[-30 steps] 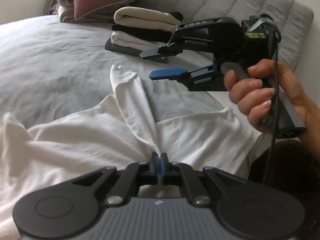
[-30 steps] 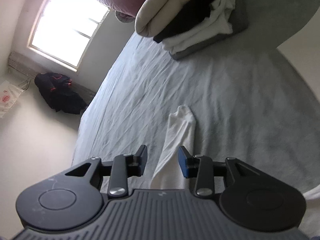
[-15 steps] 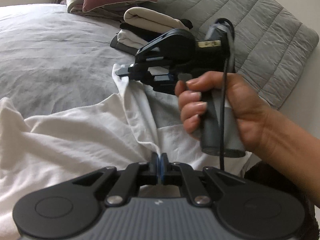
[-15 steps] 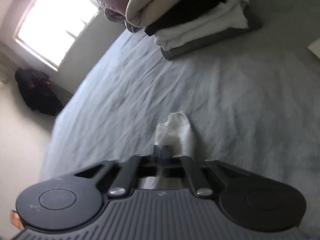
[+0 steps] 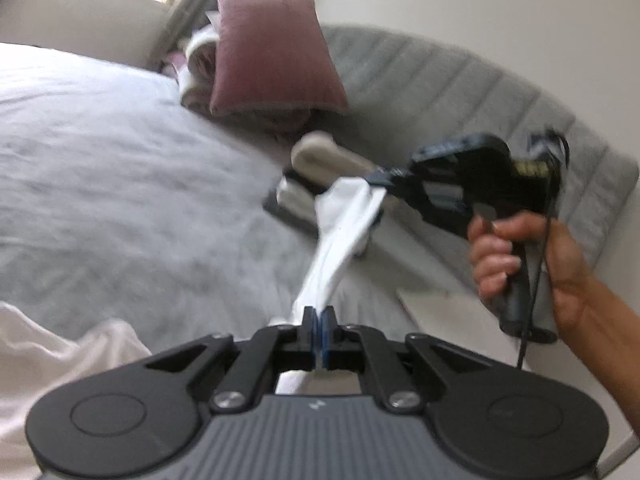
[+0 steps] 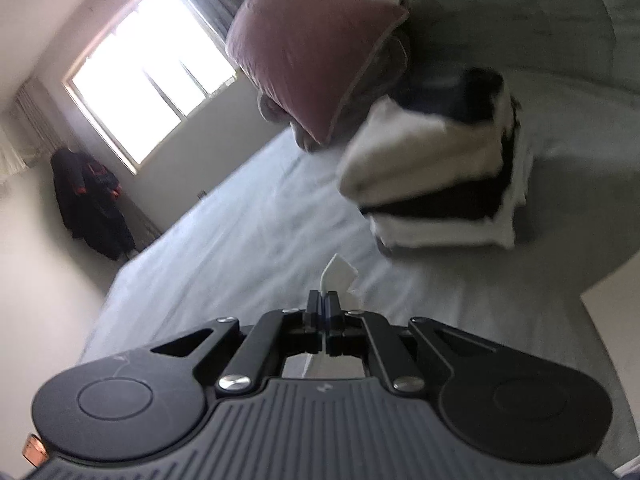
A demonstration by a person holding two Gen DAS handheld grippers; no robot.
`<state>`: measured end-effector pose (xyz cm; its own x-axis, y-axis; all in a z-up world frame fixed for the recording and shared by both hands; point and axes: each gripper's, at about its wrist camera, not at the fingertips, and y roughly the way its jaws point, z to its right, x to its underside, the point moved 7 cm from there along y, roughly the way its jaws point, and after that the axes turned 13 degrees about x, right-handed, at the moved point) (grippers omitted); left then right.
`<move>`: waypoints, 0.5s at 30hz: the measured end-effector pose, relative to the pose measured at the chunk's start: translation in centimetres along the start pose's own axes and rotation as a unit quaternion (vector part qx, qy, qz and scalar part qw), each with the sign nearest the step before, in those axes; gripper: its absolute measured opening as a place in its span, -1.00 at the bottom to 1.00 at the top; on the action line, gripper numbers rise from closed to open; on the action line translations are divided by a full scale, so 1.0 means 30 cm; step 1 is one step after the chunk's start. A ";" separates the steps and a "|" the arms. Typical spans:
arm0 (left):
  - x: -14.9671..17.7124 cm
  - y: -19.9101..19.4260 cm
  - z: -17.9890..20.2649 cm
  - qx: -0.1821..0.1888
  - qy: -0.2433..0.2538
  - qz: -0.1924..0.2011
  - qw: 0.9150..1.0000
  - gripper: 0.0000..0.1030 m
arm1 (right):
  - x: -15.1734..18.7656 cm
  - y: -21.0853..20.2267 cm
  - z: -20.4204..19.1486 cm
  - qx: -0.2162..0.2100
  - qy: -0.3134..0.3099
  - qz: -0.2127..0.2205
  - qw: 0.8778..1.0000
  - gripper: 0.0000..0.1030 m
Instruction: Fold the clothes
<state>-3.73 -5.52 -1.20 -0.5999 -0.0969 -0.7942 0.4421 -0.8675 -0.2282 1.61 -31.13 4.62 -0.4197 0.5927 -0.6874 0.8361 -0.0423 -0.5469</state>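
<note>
A white garment [image 5: 340,236] is stretched in the air between my two grippers above the grey bed [image 5: 100,184]. My left gripper [image 5: 319,320] is shut on its near end. My right gripper [image 5: 380,184], held in a hand at the right, is shut on the sleeve's far end. In the right wrist view the right gripper [image 6: 323,300] is shut with a small white tip of cloth [image 6: 338,270] poking past the fingertips. More white cloth [image 5: 60,356] lies at the lower left of the bed.
A stack of folded clothes [image 6: 440,184], cream, black and white, sits on the bed near the grey quilted headboard [image 5: 460,92]. A pink cushion [image 5: 272,52] lies on bedding behind it. A window [image 6: 148,80] and dark hanging clothes [image 6: 92,204] are at the far wall.
The right gripper closed on the sleeve end. Both grippers then lifted the white garment off the bed, so it now hangs taut between them.
</note>
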 end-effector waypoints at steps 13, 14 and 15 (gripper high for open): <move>0.002 -0.051 0.158 0.059 0.063 -0.017 0.996 -0.96 | -0.022 -0.187 -0.021 -0.013 -0.032 0.045 0.998 -0.96; 0.017 -0.048 0.170 0.062 0.069 -0.027 0.995 -0.96 | -0.020 -0.202 -0.015 -0.012 -0.037 0.048 0.998 -0.96; 0.034 -0.041 0.179 0.066 0.072 -0.038 0.994 -0.96 | -0.017 -0.217 -0.010 -0.011 -0.041 0.051 0.998 -0.96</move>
<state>-8.48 -7.17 1.30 -0.5219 0.0344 -0.8523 0.3018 -0.9271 -0.2222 -3.51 -30.93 8.68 -0.3595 0.5178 -0.7763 0.8831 -0.0800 -0.4624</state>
